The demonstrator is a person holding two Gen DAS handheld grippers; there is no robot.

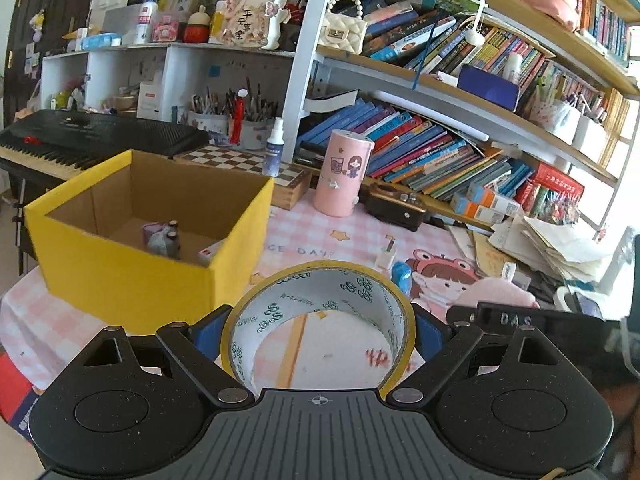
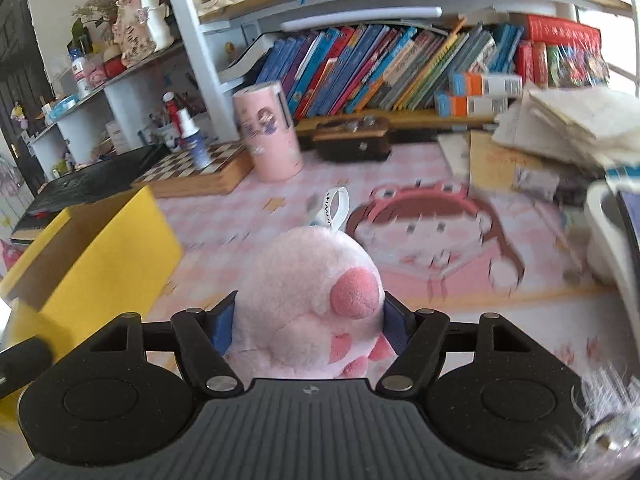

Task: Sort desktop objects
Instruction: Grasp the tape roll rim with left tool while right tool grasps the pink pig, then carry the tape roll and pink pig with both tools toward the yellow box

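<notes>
The left gripper [image 1: 320, 330] fingers grasp a yellow-edged roll of tape [image 1: 320, 320]; the right gripper [image 2: 310, 326] fingers clench a pink plush toy [image 2: 316, 300], its lower part hidden; the bench [image 2: 440, 300] is blurred.

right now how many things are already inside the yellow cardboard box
3 that I can make out: two small dark-capped bottles standing side by side near the middle of the yellow cardboard box, and a small white carton against its near wall. More may be hidden.
</notes>
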